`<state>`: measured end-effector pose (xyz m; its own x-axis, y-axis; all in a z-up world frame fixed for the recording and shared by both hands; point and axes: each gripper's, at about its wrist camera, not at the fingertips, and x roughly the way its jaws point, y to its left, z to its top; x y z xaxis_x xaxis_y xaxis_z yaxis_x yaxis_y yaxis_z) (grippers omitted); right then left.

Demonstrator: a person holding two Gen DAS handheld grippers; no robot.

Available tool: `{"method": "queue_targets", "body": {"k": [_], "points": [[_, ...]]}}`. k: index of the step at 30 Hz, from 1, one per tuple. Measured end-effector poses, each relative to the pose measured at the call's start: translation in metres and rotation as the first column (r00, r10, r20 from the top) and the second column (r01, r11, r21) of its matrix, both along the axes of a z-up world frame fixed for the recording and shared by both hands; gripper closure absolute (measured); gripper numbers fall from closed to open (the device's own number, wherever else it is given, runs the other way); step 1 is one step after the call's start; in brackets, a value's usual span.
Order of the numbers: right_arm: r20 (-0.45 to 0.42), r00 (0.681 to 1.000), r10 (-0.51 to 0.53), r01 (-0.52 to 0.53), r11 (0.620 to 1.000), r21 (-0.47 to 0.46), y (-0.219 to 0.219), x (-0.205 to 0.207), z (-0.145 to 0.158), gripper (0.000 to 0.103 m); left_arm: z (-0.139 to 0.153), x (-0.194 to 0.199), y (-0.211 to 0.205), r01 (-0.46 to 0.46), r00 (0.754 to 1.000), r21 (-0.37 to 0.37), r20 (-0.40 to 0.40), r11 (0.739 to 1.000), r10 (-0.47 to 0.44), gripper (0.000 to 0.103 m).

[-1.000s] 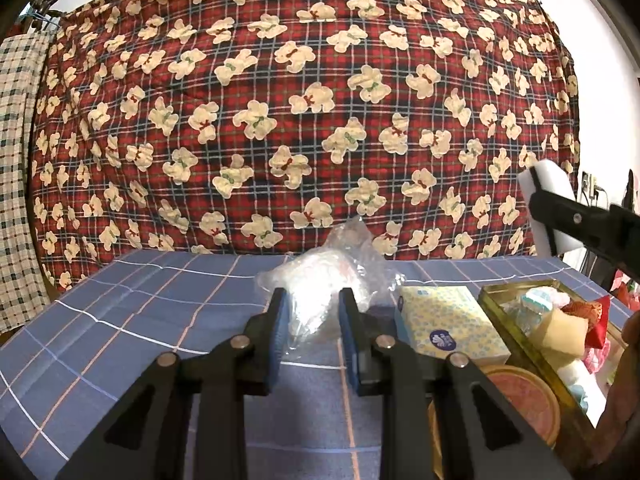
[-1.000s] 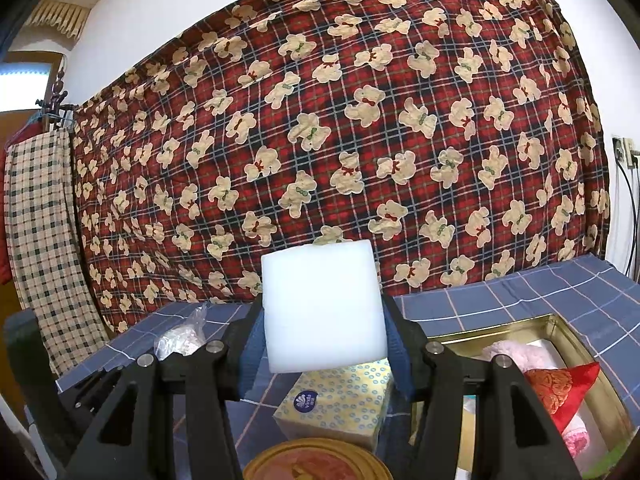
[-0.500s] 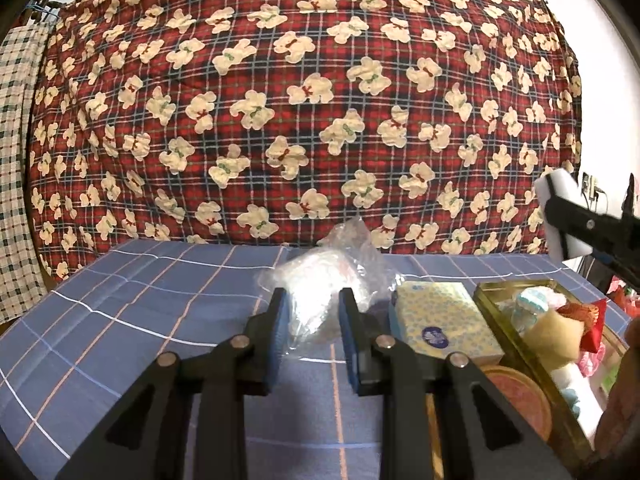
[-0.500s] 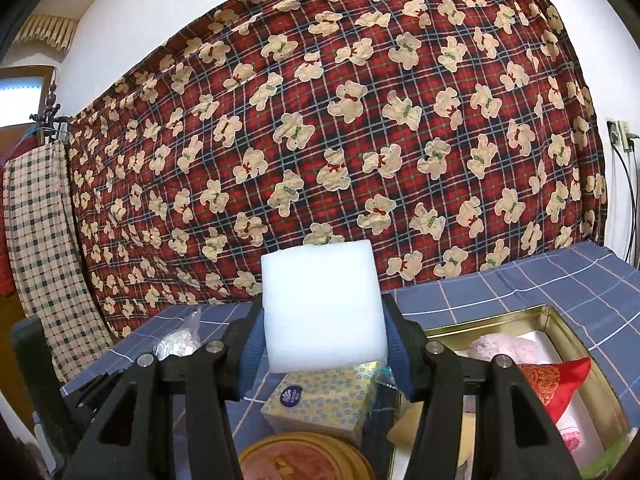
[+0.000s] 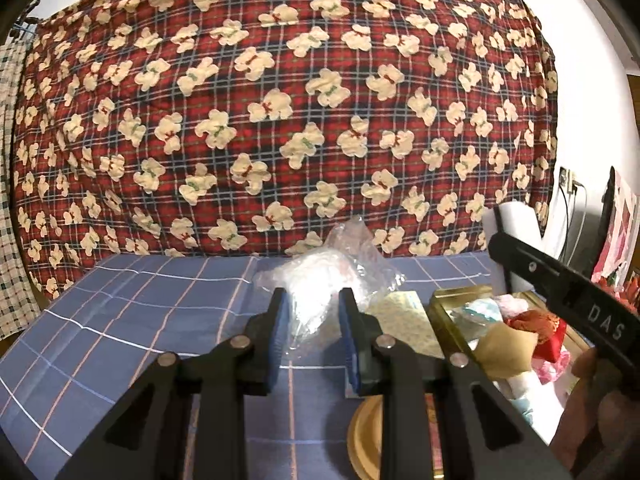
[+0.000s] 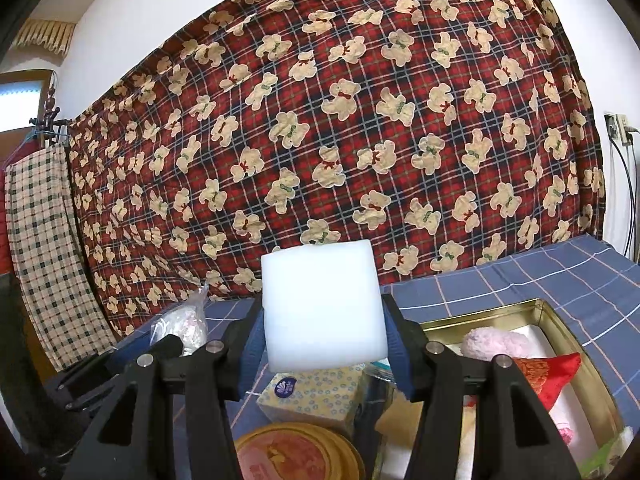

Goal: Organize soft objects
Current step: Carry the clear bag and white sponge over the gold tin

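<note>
A red plaid blanket printed with teddy bears (image 6: 360, 128) hung across the wall behind a surface (image 5: 160, 320) covered in blue checked cloth. At the right end of that surface sat an open gold tin (image 6: 560, 316), and in it lay a fluffy pink item (image 6: 496, 340), a red embroidered cushion (image 6: 548, 372), a tan pad (image 5: 508, 348) and some pale cloth whose kind could not be told. Just left of the tin lay a yellow tissue pack (image 6: 320, 396) with a blue oval logo, its lettering too small to read, and in front of it a round gold lid (image 6: 296, 456) with a red picture.

The right gripper (image 6: 324, 344) was clamped on a white foam block (image 6: 320, 304), held upright in the air above the tissue pack and beside the tin; white letters "DAS" showed on its black arm in the left wrist view. The left gripper (image 5: 312, 320) was closed on a clear plastic bag (image 5: 324, 284) holding something white, and the bag trailed down to the surface.

Compared with a second earlier, the left gripper's view had swung toward the tin, so the right gripper stood closer and lower in it, while the right gripper's view showed more of the tin's inside. Both holds were unchanged.
</note>
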<state>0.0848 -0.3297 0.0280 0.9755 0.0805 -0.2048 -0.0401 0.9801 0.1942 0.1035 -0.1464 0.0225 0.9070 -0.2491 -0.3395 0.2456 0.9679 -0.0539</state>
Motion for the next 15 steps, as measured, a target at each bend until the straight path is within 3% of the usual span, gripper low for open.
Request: {"method": "queue_targets", "body": {"k": [15], "points": [[-0.001, 1.0, -0.003, 0.003, 1.0, 0.009, -0.017, -0.022, 0.002, 0.047, 0.009, -0.008, -0.024, 0.045, 0.998, 0.009, -0.034, 0.999, -0.044, 0.079]]}}
